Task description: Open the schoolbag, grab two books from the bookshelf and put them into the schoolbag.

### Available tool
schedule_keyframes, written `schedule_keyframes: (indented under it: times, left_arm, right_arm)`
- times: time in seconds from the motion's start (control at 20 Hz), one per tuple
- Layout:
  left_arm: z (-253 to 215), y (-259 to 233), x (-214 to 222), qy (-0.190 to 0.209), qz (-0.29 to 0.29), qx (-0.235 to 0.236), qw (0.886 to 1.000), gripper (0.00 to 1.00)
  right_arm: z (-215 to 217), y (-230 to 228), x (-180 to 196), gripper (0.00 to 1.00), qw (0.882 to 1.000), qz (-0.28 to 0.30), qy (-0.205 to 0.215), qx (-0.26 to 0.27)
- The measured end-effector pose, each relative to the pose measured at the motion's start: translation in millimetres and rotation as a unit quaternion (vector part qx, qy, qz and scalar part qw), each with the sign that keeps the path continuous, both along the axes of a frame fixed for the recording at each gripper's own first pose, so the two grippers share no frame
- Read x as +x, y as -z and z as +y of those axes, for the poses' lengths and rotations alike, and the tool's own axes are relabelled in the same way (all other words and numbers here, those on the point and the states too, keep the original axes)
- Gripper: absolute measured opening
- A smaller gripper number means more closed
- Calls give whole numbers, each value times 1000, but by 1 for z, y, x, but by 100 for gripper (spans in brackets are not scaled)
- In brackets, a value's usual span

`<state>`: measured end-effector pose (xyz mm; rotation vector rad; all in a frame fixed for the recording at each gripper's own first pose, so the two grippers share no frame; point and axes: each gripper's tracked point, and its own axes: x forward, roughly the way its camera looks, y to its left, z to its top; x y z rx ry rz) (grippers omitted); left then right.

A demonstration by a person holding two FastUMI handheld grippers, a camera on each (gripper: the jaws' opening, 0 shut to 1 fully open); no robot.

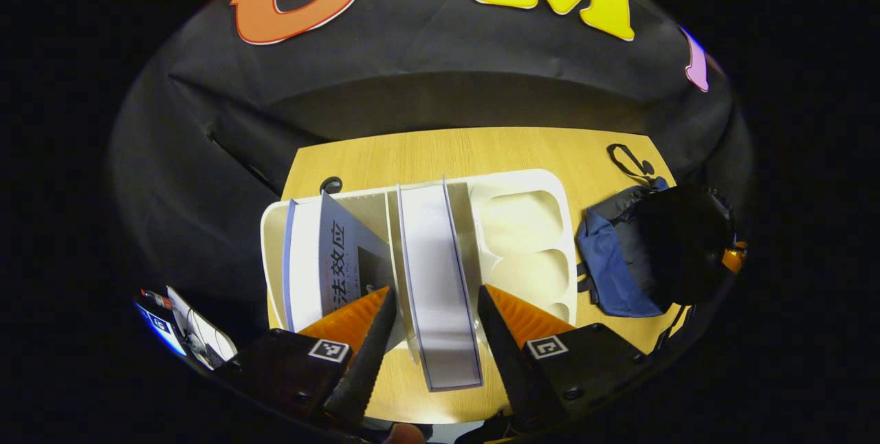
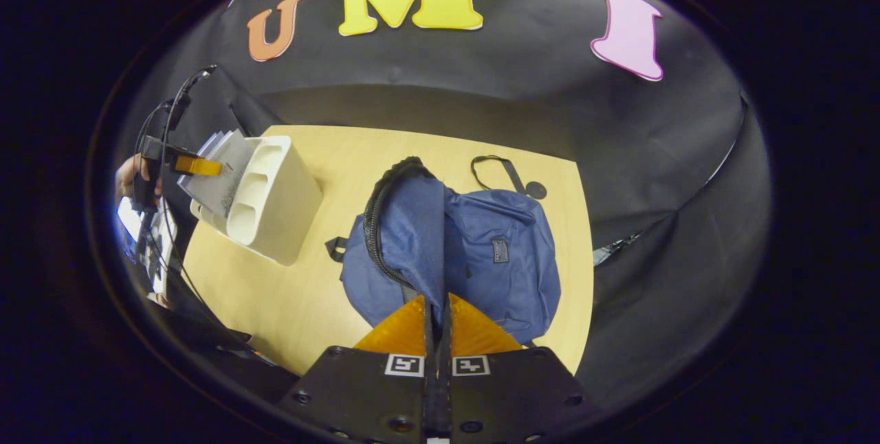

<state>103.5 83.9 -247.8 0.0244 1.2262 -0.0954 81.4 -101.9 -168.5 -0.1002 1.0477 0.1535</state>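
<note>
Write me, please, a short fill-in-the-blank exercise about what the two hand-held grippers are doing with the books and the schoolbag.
1. The left hand-held gripper is ___, its fingers either side of a white book.
2. The right hand-held gripper is shut on the schoolbag's ___.
3. The blue schoolbag lies on the ___ table.
4. The books stand in a ___ bookshelf.

Missing words: open; flap; wooden; white

Both views dim at the rims, lit evenly from above. Counter (image 1: pixel 481 148) bright, soft shadows under the bookshelf (image 1: pixel 550 190). Heavy fisheye bending at edges; slight blur at the near tongs (image 1: pixel 434 330).
</note>
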Motion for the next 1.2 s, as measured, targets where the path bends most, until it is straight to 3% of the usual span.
schedule_keyframes:
  times: [0.4, 0.5, 0.6, 0.65, 0.7, 0.95, 1.2]
  left_arm:
    - [4, 11, -7, -20, 36, 5, 999, 63]
    - [4, 11, -10, -20, 46, 4, 999, 50]
    - [3, 8, -18, -30, 56, -2, 998, 47]
    - [3, 4, -20, -33, 53, -2, 998, 50]
    - [7, -1, -22, -34, 51, 2, 998, 45]
    - [9, -62, -38, -22, 12, -16, 1000, 43]
    - [30, -158, -45, -18, -83, -36, 996, 43]
  right_arm:
    - [-3, 0, 1, 0, 1000, -5, 10, 11]
    - [-3, 0, 1, 0, 1000, -7, 11, 12]
    - [-2, -1, 0, 0, 1000, -9, 12, 13]
    - [-1, 0, -1, 0, 1000, -9, 12, 13]
    - [-1, -1, -1, 0, 1000, -10, 13, 14]
    - [-4, 0, -3, 0, 1000, -14, 12, 12]
    - [2, -2, -8, 0, 1000, -17, 7, 13]
